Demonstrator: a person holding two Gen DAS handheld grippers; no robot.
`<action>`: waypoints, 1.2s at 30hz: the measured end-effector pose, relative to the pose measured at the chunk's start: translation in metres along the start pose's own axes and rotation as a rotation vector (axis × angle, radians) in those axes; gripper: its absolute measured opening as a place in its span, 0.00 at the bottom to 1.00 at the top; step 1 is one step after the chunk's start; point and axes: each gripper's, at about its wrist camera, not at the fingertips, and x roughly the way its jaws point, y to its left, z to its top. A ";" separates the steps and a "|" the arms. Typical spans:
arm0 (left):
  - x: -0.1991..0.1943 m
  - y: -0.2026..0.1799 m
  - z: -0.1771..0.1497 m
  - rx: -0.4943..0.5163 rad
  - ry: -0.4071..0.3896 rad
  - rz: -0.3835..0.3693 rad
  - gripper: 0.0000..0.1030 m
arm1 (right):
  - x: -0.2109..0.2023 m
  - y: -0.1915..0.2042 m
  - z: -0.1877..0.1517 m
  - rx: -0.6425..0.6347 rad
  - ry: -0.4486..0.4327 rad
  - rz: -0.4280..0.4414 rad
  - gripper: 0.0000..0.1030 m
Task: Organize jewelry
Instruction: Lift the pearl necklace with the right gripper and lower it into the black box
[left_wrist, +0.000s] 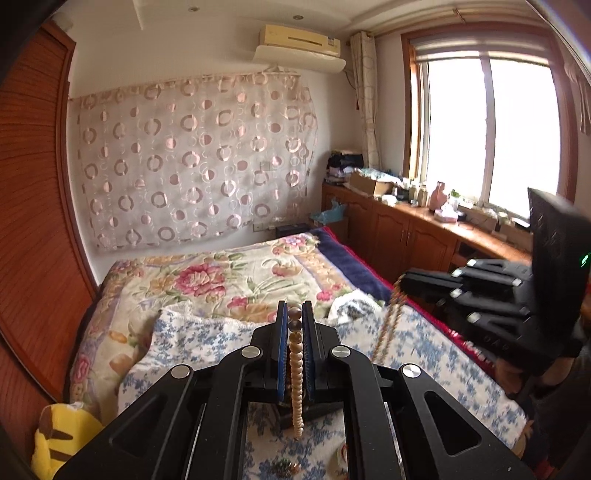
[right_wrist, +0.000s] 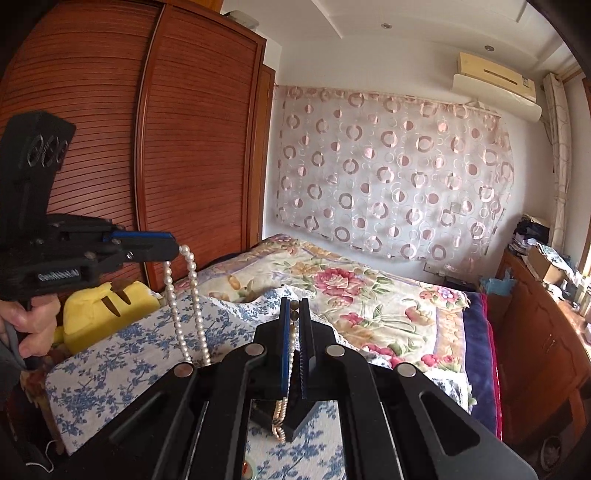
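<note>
Pearl-white beads ran up between the blue pads of your left claw (left_wrist: 294, 317), which was clenched on a white pearl necklace (left_wrist: 296, 369); two darker round beads sat at the top of the strand near the fingertips, and the rest trailed down under the claw body. From the right wrist view, that same left claw (right_wrist: 176, 246) stood out at the left, held up in the air with your left hand (right_wrist: 35, 325) around its grip, and the pearl necklace (right_wrist: 186, 302) hung from its tip as a long double loop in front of the blue-flowered white cloth (right_wrist: 122, 354).

Your right claw (right_wrist: 294, 314) was clenched too, gripping a second, golden-beige bead strand (right_wrist: 291, 343) between its pads, with a bunch of the strand dangling below the claw. In the left wrist view, this right claw (left_wrist: 400, 284) reached in from the right, and the golden-beige strand (left_wrist: 388, 325) hung from its tip, blurred, above the cloth.

Both necklaces hung clear of the bed, well apart from each other. Beyond them lay a floral quilt (left_wrist: 221, 273) on the bed, a yellow plush toy (right_wrist: 107, 306) at the left beside the brown slatted wardrobe (right_wrist: 184, 129), and a circle-patterned curtain (left_wrist: 192, 158) on the far wall.
</note>
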 end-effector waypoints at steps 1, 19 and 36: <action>0.001 0.000 0.003 -0.003 -0.009 0.001 0.07 | 0.004 -0.001 0.002 0.001 -0.002 0.003 0.05; 0.095 0.020 -0.025 -0.041 0.125 -0.008 0.07 | 0.091 -0.036 -0.003 0.025 0.054 -0.030 0.05; 0.128 0.027 -0.059 -0.047 0.221 -0.007 0.07 | 0.147 -0.036 -0.054 0.054 0.223 -0.011 0.06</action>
